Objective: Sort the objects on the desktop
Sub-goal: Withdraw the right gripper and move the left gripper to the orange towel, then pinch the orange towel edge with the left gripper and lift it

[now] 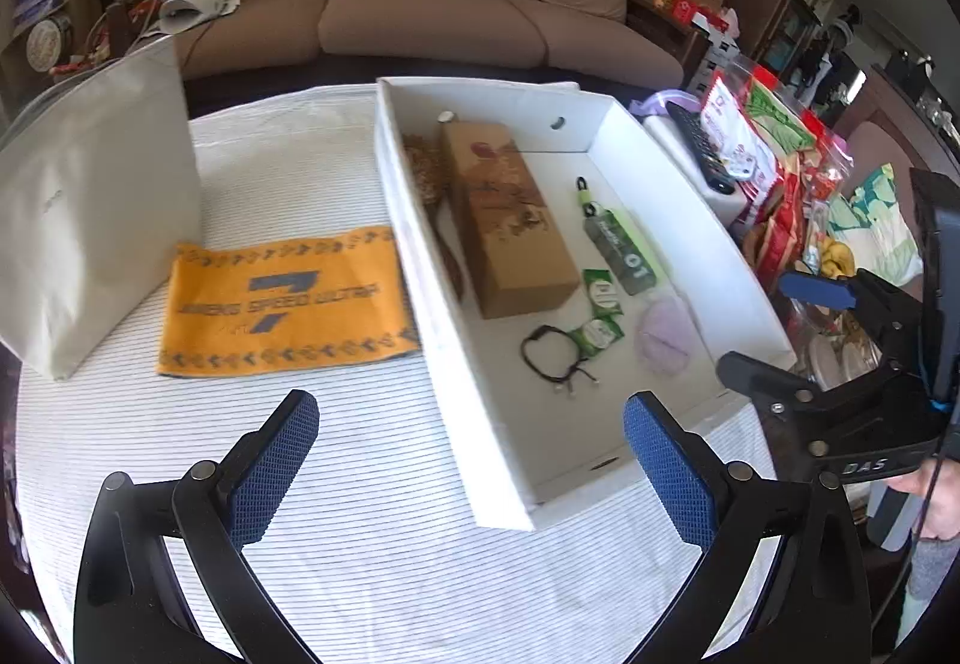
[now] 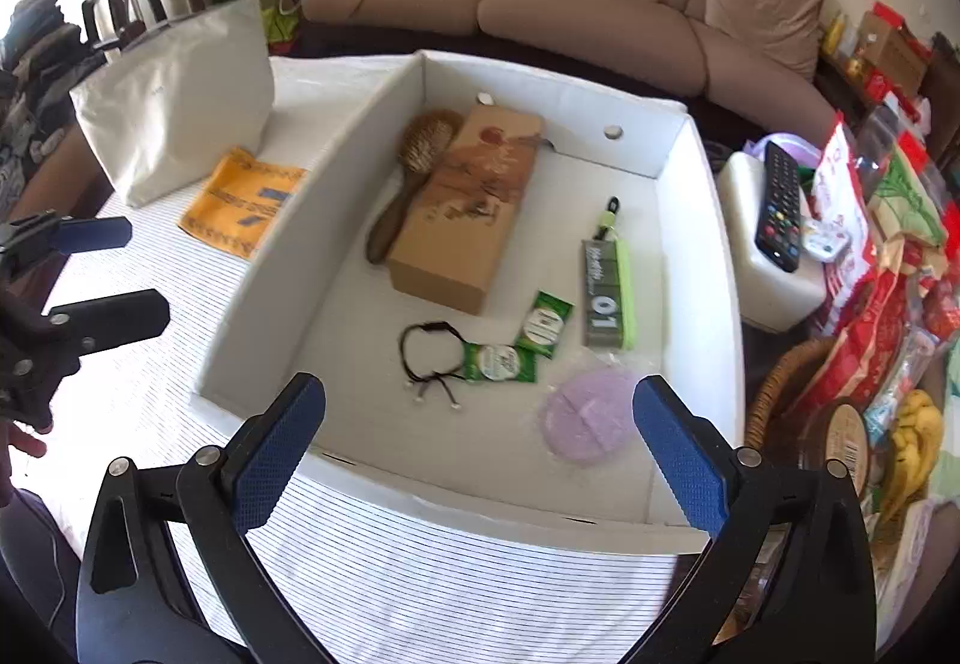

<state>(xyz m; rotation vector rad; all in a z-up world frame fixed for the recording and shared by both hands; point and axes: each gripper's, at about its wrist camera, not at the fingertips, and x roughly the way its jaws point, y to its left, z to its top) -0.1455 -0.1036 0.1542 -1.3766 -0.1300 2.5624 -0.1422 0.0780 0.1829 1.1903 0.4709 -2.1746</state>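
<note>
1. Left wrist view: the left gripper (image 1: 471,463) is held above the striped tablecloth (image 1: 360,514) with its fingers spread wide and nothing between them.
2. The right gripper (image 2: 480,445) is likewise seen with fingers spread wide and empty, poised over the near wall of the white box (image 2: 690,172).
3. Most of the sorting appears done, since many small things are already gathered inside the box.
4. A cardboard carton (image 2: 462,208) lies near the far wall, and a wooden hairbrush (image 2: 414,160) lies just beside it, touching its left edge.
5. A grey and green tube (image 2: 609,292) lies to the right of the carton, well apart from it.
6. Two green sachets (image 2: 543,325) lie near the middle of the box floor, with a black cord bracelet (image 2: 432,358) touching the lower one.
7. A pale purple disc in clear wrap (image 2: 588,415) lies nearest the right gripper, just beyond its right finger.
8. Outside the box, an orange cloth (image 1: 282,298) is left flat on the tablecloth, and a white pouch (image 1: 90,214) stands upright just behind it.
9. These two are judged to be the remaining things to be sorted, though whether they belong in the box cannot be told.
10. A remote control (image 2: 780,208) rests on a white container beside the box, among snack bags; whether it counts in the task cannot be told.
</note>
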